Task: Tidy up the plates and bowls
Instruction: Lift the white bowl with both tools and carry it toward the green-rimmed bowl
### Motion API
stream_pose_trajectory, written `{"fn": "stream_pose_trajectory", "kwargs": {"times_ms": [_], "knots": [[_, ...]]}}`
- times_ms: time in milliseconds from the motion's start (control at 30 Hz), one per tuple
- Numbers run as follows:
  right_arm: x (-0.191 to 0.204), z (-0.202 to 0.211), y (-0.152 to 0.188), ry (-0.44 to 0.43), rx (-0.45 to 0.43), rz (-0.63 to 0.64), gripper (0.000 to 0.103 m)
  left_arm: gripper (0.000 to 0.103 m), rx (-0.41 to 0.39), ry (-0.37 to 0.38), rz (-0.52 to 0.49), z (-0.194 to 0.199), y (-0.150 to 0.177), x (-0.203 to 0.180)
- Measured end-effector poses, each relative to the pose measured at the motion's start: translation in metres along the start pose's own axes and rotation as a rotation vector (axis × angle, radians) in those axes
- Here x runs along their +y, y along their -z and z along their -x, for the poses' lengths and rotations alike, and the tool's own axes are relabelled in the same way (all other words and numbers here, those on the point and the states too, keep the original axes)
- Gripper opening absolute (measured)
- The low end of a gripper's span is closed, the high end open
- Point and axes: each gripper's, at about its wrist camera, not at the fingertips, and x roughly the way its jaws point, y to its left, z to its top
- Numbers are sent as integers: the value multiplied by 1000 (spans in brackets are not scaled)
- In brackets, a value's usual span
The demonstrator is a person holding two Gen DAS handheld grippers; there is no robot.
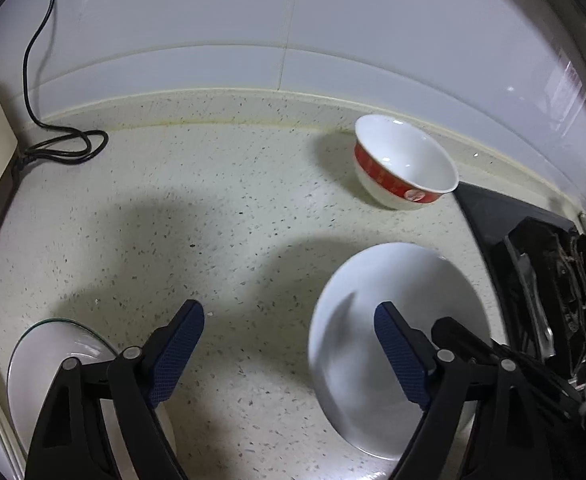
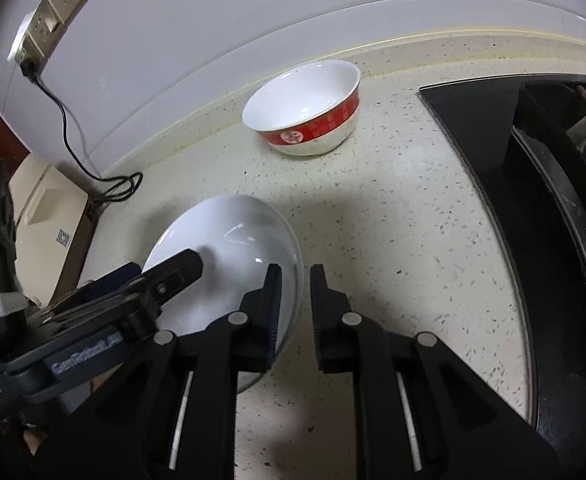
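The right gripper point(image 2: 296, 292) is clamped on the near rim of the plain white glazed ceramic plate point(image 2: 229, 248), one pad inside the rim, the other outside — the plate looks tilted, its far edge raised off or just above the pale speckled stone countertop point(image 2: 393, 220). The left gripper point(image 1: 289, 344) stands wide open with nothing between its pads; its right finger point(image 1: 401, 356) overlaps the same plate. To the left lie stacked white plates under a clear glass rim point(image 1: 53, 344), the likely destination. To complete the step well, keep the pinch firm, lift the plate clear before carrying it across, and lower it flat and centred onto the stack. The white bowl with a red patterned band point(image 2: 305, 108) stands upright near the back wall, well apart. The stack is cut off by the frame edge and half hidden by the gripper — its count cannot be told.
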Motion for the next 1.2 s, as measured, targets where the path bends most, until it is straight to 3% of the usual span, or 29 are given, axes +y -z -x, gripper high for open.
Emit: {"fn": "stream_pose_trajectory", "kwargs": {"times_ms": [67, 133, 267, 333, 367, 500, 900, 1000, 1067, 1200], "knots": [[3, -7, 4, 3, 18, 11, 19, 81, -5, -16, -8, -2, 1, -1], [6, -10, 9, 20, 26, 33, 20, 65, -18, -18, -14, -3, 2, -2], [8, -13, 15, 37, 15, 54, 19, 49, -41, -4, -46, -1, 3, -9], [7, -12, 17, 37, 9, 65, 18, 26, -42, 24, -70, 1, 4, -14], [6, -13, 17, 32, 7, 63, 17, 21, -45, 35, -88, 2, 5, -18], [0, -13, 16, 20, 14, 37, 15, 19, -75, 9, -123, 7, 6, -27], [23, -21, 24, -103, 50, 64, 17, 30, 37, -87, -76, 5, 11, 0], [34, -23, 28, -88, 46, 98, 15, 33, 25, -44, -45, 9, 11, 12], [34, -23, 29, -67, 42, 101, 14, 37, -35, 15, -23, 18, 9, 14], [25, -20, 26, -54, 37, 73, 14, 63, -112, 3, -85, 28, 13, -1]]}}
